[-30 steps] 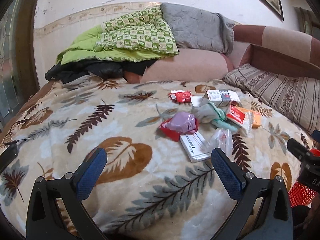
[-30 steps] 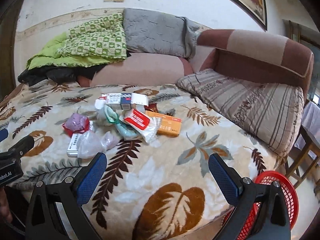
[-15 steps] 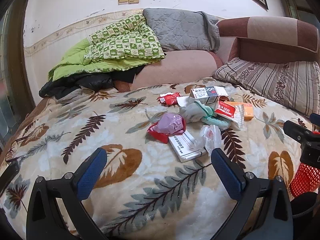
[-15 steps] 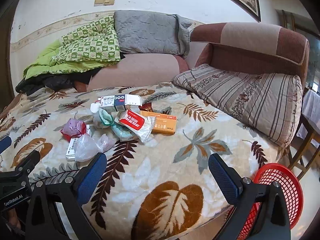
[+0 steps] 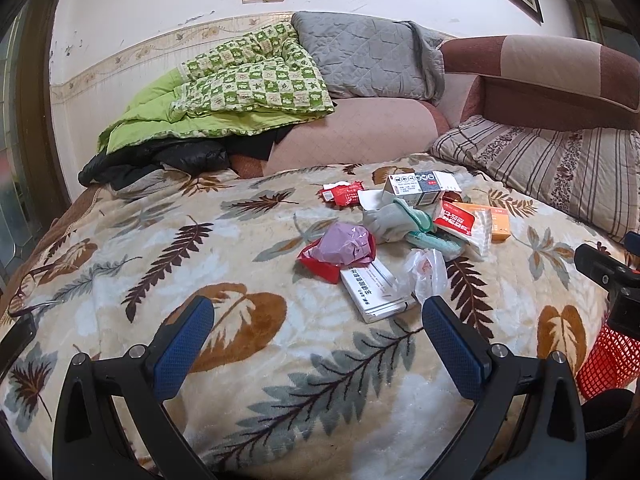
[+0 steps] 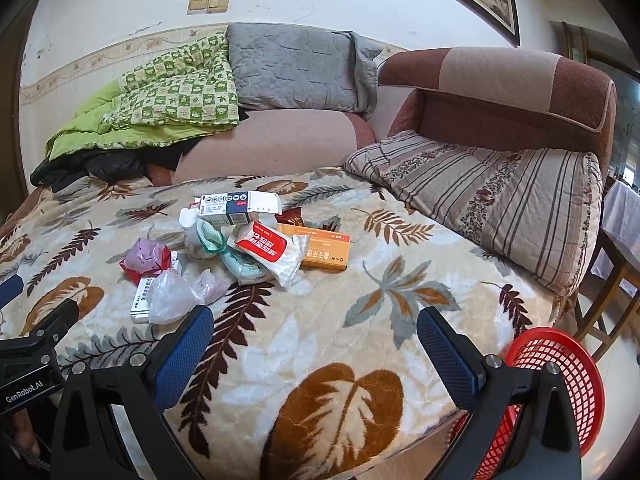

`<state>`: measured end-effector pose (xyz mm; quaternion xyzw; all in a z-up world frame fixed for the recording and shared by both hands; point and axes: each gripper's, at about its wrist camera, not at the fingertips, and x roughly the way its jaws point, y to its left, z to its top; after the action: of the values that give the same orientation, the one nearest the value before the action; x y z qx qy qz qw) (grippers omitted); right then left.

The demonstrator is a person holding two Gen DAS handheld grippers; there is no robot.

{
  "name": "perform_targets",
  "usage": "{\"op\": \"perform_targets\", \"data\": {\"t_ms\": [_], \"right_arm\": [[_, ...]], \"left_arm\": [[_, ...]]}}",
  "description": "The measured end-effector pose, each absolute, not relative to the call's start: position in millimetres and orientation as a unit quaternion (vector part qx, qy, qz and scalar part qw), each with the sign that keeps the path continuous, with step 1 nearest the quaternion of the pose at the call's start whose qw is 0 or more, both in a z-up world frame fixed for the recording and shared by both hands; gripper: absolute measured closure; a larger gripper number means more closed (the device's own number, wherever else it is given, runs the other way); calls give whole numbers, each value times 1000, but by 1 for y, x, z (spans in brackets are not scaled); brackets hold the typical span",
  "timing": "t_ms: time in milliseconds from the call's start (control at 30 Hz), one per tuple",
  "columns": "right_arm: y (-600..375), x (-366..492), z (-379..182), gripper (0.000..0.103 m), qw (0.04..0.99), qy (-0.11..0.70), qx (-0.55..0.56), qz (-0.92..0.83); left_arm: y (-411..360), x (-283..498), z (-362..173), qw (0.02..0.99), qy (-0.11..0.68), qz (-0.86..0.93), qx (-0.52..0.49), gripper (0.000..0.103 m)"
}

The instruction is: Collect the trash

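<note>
On the body of my left gripper, seen at the lower left edge of the right wrist view, I read the white lettering "GenRobot.AI". The trash lies in a loose heap on the cream plush blanket with brown and grey leaf prints: a white carton with a dark blue band and a row of small pictograms, its flap open; a red-and-white plastic packet with white Chinese characters that I cannot read; a flat orange box with Chinese print, partly under that packet; a flat white box with dark Chinese text; a crumpled clear plastic bag lying over one end of it; a lilac crumpled bag on a red wrapper; a pale grey-and-green glove; and a small red-and-white wrapper at the far side of the heap. Both tongs are released, blue-padded fingers spread wide and empty. The left gripper's right finger stands just short of the white box and the clear bag, not touching them. My right gripper hovers over bare blanket, its left finger near the clear bag. A red plastic mesh basket stands off the blanket's near right corner.
</note>
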<state>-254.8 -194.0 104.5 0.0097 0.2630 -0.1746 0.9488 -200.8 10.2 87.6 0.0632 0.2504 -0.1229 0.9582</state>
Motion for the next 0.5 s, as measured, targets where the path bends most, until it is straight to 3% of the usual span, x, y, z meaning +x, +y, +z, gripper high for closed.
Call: {"op": "perform_targets", "data": {"t_ms": [500], "right_arm": [[-197, -256, 106, 0, 948, 263, 15, -177]], "left_arm": [[10, -199, 87, 958, 252, -123, 62, 0]]}}
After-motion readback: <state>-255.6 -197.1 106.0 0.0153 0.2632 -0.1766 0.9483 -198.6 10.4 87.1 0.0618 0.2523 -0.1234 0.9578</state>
